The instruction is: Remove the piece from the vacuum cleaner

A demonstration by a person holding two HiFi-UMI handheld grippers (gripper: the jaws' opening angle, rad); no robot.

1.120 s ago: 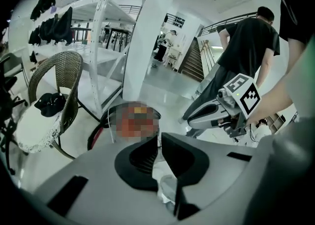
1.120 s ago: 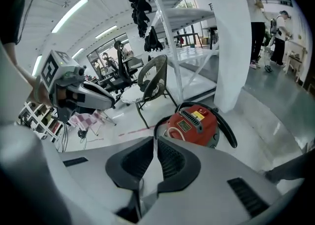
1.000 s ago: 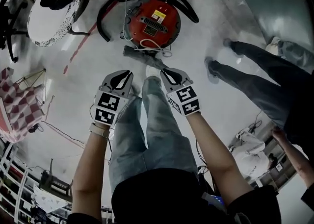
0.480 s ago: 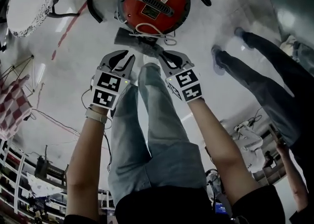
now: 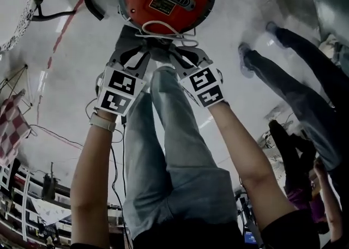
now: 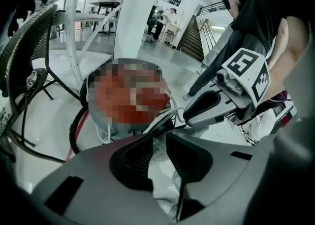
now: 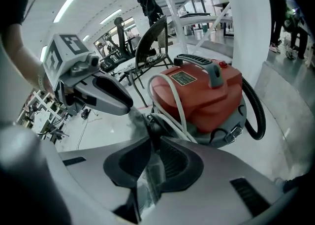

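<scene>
Vacuum cleaner (image 5: 169, 2): round red plastic top on a grey base, vent grille and yellow label on the lid, standing on the pale glossy floor (image 5: 65, 84) straight ahead of both grippers. A black ribbed hose (image 5: 88, 0) curves round it beyond the left gripper. A white cord (image 7: 179, 108) loops over its near side.

The grey piece (image 5: 133, 35) is flat, matte and a bit rough-looking. It sits at the vacuum's near edge, right at the tips of both grippers.

Left gripper (image 5: 139, 54): ribbed black pads drawn to a narrow gap, with the grey piece pinched between them. Right gripper (image 5: 182, 56): pads closer still, clamped on a thin edge of the same piece (it reads almost sheet-like there). The two grippers are just beside each other, tips converging.

A bystander's dark trouser legs (image 5: 294, 73) stand well off to the right of the right gripper.

Vs 1 s ago: both grippers were in mid-air short of the piece and are now on it. The vacuum sits higher and larger in the head view.
</scene>
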